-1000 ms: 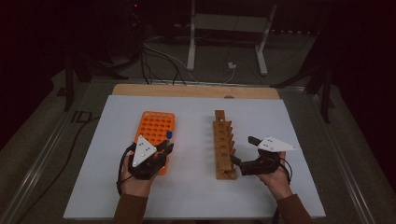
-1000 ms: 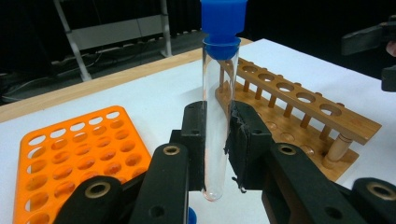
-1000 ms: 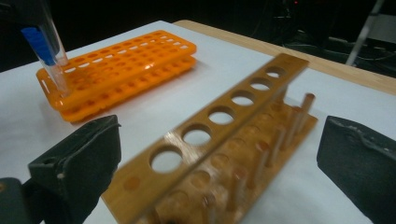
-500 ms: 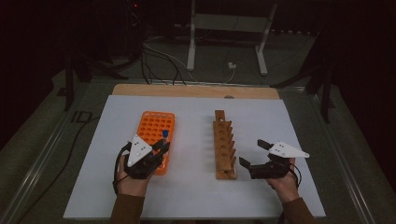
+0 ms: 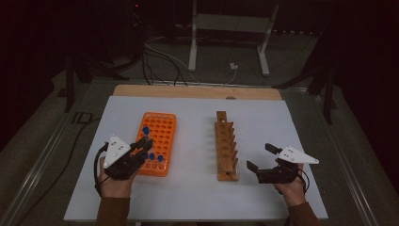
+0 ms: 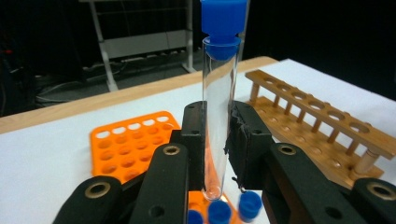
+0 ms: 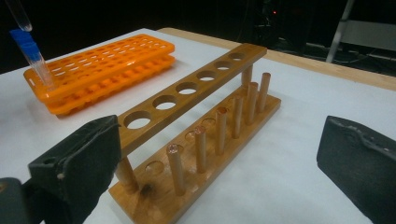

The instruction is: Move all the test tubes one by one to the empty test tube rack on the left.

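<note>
The left gripper had its jaws closed on a glass tube, which stood upright between the pads. The tube carried a blue cap at its top, and its round bottom end hung free just above the orange rack. In the high view the left gripper was at about 8 o'clock on the white table, over the near left part of the orange rack. The tube there showed mostly as a small blue spot, so I could not tell if it was clear of the rack's holes or not. Some other blue-capped tubes sat in the near rows of the rack, just beside the gripper.

The right gripper was at about 4 o'clock on the table, just to the right of the near end of the wooden rack. Its jaws stood wide apart and held nothing. In the right gripper view its pads framed the wooden rack, whose holes were all empty. The wooden rack lay near the middle of the table, with its long side running from 12 to 6 o'clock. The orange rack was well apart from it, on the 9 o'clock side.
</note>
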`<action>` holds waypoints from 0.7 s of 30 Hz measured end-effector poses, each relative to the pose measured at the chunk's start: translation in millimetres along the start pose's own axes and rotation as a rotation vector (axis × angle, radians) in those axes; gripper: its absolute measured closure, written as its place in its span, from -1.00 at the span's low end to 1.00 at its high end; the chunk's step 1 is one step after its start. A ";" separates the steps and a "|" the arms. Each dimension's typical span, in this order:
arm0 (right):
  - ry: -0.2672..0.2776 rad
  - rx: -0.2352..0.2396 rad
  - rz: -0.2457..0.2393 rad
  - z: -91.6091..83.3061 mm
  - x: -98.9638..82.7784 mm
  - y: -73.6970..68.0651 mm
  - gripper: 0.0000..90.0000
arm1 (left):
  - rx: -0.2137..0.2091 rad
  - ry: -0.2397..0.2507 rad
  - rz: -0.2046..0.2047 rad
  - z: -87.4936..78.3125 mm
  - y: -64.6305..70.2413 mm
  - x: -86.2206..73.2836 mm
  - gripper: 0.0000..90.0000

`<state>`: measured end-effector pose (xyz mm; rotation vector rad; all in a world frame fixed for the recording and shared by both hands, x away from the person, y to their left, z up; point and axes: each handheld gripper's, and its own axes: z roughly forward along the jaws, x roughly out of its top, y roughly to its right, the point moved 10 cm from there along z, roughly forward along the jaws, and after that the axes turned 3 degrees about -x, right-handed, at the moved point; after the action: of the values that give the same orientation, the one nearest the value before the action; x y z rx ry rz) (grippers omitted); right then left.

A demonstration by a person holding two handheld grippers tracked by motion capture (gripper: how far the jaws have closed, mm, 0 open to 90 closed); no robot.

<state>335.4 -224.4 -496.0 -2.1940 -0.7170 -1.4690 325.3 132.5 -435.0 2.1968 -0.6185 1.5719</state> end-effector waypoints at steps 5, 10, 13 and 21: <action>0.003 0.004 0.001 -0.8 0.0 -1.0 -0.99 | 0.028 0.011 -0.011 -9.5 -12.7 0.6 0.72; 0.002 0.006 0.001 -1.0 -0.6 -1.6 -0.99 | 0.055 0.014 -0.028 -16.2 -24.1 -4.7 0.72; 0.002 0.003 0.002 -1.7 -1.3 -0.8 -0.99 | 0.071 0.012 -0.034 -19.1 -30.7 -10.0 0.72; 0.002 0.003 0.002 -3.2 -2.8 -0.1 -0.99 | 0.088 0.005 -0.052 -21.9 -41.9 -22.3 0.72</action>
<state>332.1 -226.7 -497.4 -2.1901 -0.7161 -1.4681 324.7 182.1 -451.2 2.2529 -0.4948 1.6058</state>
